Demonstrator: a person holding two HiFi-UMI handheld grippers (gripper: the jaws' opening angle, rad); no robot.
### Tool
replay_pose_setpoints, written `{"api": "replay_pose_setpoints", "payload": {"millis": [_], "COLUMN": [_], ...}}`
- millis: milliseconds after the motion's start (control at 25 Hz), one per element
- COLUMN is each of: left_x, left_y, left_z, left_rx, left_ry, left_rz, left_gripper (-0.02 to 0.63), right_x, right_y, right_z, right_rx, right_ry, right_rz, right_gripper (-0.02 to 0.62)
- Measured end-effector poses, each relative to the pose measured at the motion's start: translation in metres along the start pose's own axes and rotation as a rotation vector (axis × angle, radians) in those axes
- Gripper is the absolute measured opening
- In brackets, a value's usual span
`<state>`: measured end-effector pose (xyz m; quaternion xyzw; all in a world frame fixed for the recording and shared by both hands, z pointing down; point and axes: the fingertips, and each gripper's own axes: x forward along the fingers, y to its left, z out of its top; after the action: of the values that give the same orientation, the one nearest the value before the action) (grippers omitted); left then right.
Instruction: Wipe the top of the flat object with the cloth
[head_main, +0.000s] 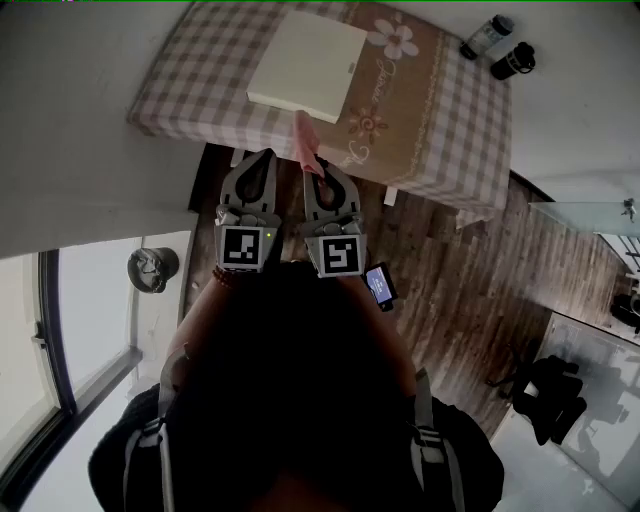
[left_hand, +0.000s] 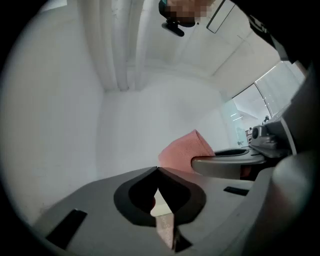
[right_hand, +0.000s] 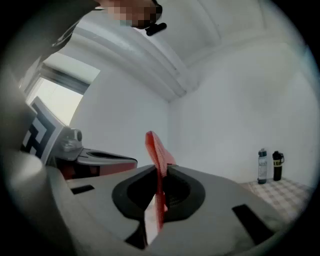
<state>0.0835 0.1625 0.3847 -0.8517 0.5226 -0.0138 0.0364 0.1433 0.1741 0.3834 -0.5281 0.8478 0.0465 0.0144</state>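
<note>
A flat cream board lies on a table with a checked cloth at the top of the head view. My right gripper is shut on a pink cloth that sticks out past the jaw tips towards the table's near edge. In the right gripper view the cloth stands pinched upright in the right gripper. My left gripper is close beside it on the left, shut with nothing in it. In the left gripper view the left gripper has its jaws together, and the cloth shows to the right.
Two bottles stand at the table's far right corner, also visible as bottles in the right gripper view. Wooden floor lies below the table. A dark bag sits on the floor at right, and a round grey object at left by the window.
</note>
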Motion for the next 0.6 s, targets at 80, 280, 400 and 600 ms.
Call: {"api": "replay_pose_setpoints", "payload": {"millis": [80, 280, 400, 600], "left_x": [0.008, 0.025, 0.035, 0.057], "left_y": [0.015, 0.057, 0.089, 0.139], "left_z": [0.001, -0.003, -0.011, -0.028], "left_rx": [0.007, 0.001, -0.020, -0.048], "left_ry": [-0.005, -0.006, 0.010, 0.026], "left_rz": [0.002, 0.017, 0.040, 0.030], "left_gripper": [-0.009, -0.009, -0.009, -0.009], "right_x": [0.015, 0.058, 0.087, 0.136], "right_y": [0.001, 0.005, -0.002, -0.020], "right_z": [-0.001, -0.010, -0.022, -0.036], "right_rx": [0.016, 0.041, 0.029, 0.006], "right_ry": [0.009, 0.045, 0.105, 0.169], "right_rz": [0.003, 0.045, 0.025, 0.013], "right_gripper": [0.016, 0.018, 0.020, 0.021]}}
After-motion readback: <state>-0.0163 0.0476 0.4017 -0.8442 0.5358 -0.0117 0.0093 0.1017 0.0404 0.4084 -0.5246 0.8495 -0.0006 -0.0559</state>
